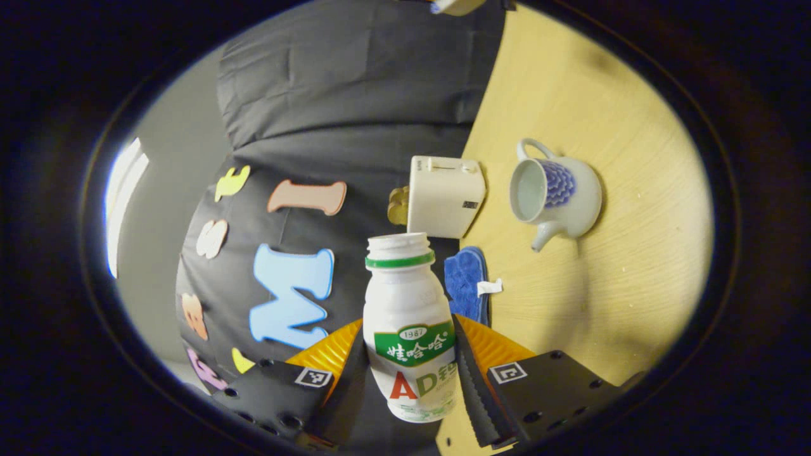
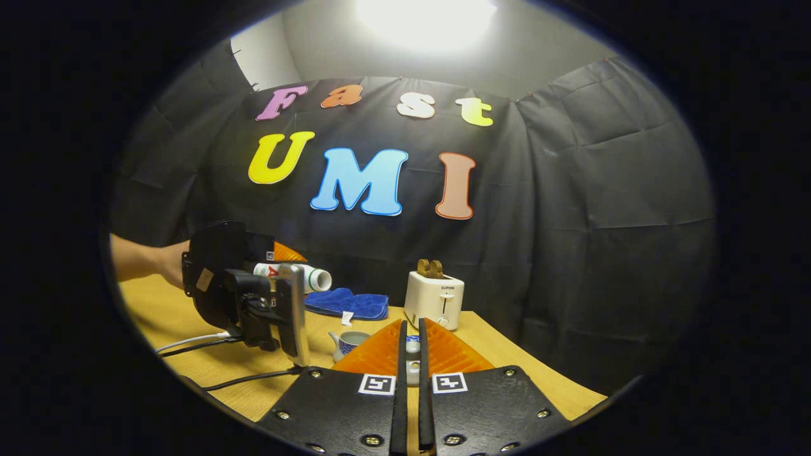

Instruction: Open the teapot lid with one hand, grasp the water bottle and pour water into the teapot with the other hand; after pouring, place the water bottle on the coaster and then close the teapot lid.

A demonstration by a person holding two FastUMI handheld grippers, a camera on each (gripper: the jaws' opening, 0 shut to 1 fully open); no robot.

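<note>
My left gripper [image 1: 408,326] is shut on a white water bottle [image 1: 408,316] with a green neck ring and no cap. In the right gripper view the bottle [image 2: 298,277] lies tipped on its side in the left gripper [image 2: 282,269], its mouth up and to the left of the teapot [image 2: 347,342]. The white-and-blue teapot [image 1: 557,193] stands on the table with its top open. My right gripper [image 2: 412,323] is closed to a narrow slit on a small white-and-blue piece, the teapot lid [image 2: 412,346], raised above the table.
A white toaster [image 1: 443,196] stands at the back of the wooden table [image 1: 608,304], with a blue cloth pad [image 1: 466,285] next to it. A hand [image 2: 168,263] holds the left gripper, and cables [image 2: 190,345] trail over the table below it.
</note>
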